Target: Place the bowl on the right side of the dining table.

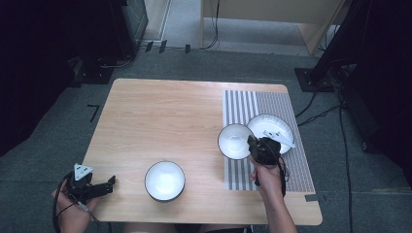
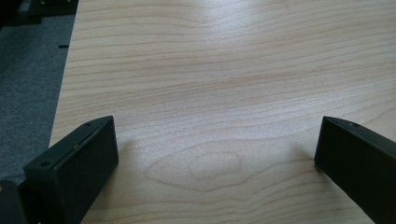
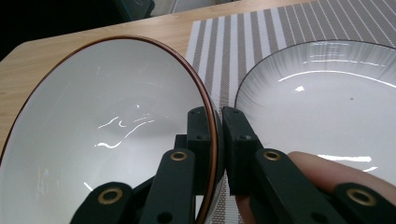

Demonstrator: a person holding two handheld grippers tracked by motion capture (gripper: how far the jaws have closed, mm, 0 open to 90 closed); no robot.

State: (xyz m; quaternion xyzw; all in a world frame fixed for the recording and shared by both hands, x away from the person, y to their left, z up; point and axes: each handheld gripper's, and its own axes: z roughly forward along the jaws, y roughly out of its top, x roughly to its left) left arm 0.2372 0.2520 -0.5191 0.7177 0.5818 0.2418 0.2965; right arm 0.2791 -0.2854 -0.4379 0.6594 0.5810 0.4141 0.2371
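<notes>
While the right gripper [image 3: 218, 135] pinches the rim of the bowl [image 1: 234, 141] beside the plate [image 1: 272, 127] on the striped mat [image 1: 272, 104], carrying it seems the step in hand, and next comes a gentle set-down, perhaps beside the other bowl [image 1: 165, 180]

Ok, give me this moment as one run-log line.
right gripper: shut on bowl rim, beside plate on striped mat | left gripper: open, nothing held | second bowl: untouched on table

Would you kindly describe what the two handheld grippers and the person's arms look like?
Both grippers are black with two blocky flat-faced jaws. The left gripper carries a grey three-cornered plate and trails a black cable. The right gripper has linkage arms with brass-coloured rivets. The forearms are bare, without sleeves.
</notes>
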